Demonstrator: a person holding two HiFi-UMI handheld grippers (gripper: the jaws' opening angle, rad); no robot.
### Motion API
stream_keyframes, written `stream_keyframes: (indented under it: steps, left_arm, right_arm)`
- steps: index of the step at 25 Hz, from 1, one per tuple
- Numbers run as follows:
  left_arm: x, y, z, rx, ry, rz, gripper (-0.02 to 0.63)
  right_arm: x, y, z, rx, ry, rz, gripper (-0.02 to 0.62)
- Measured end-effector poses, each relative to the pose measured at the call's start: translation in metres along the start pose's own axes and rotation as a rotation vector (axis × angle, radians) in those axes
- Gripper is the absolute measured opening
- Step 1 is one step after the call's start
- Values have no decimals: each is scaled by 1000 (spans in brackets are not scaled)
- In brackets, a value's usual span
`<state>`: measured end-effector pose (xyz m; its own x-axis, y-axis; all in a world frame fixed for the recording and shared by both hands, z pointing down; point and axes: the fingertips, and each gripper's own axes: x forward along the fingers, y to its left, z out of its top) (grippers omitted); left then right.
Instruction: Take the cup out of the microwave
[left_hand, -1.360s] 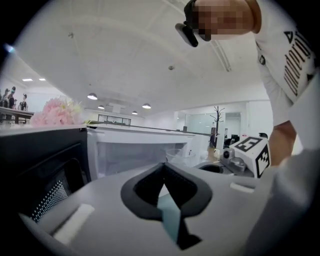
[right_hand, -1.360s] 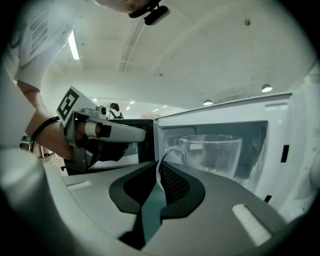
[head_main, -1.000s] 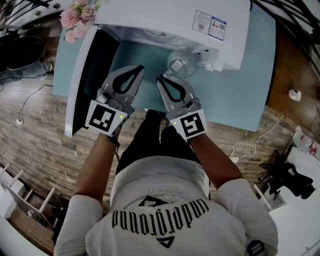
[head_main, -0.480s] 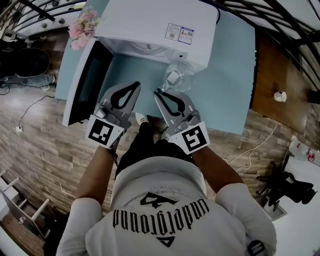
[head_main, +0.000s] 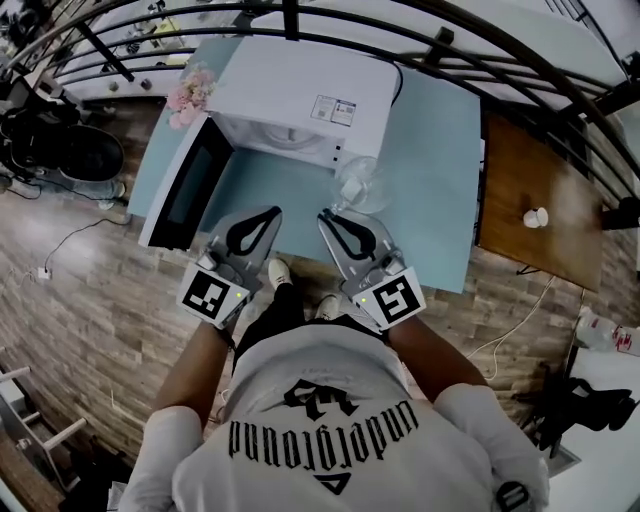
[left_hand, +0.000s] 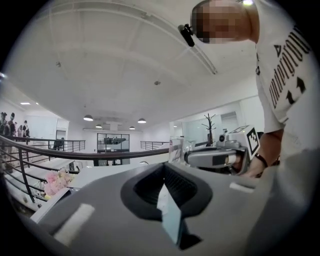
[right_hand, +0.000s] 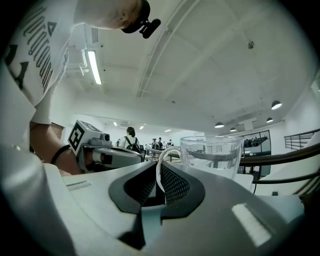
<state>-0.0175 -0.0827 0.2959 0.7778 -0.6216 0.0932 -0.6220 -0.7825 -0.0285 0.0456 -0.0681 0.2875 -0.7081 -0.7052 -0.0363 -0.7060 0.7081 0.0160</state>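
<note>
— Where is the cup to be found?

— It is seen outside the microwave, over the blue table, just in front of the oven's right front corner. It is made of clear glass and is kept upright.

— By what is it held?

— Its handle is clamped between the jaws of the right tool. In the right gripper view the loop of the handle is pinched at the jaw tips, and the bowl of the cup is seen just beyond them.

— And the left tool?

— Its jaws are brought together, and nothing is caught between them. It is held just beside the right tool, apart from the cup.

— In what state is the microwave seen?

— Its door is swung wide open to the left. Pink flowers are set on the table by its far left corner.
</note>
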Motion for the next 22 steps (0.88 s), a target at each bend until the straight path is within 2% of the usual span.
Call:
stream_keyframes:
  steps: [9,22]
  left_arm:
    - [-35,-35,29,28,-11,18,51]
    - [-109,-63,39,60,3,-105,51]
  right_arm:
    - [-42,20,34,-6,-36,24,31]
    - [-58,85,59,-28,-62,-53,31]
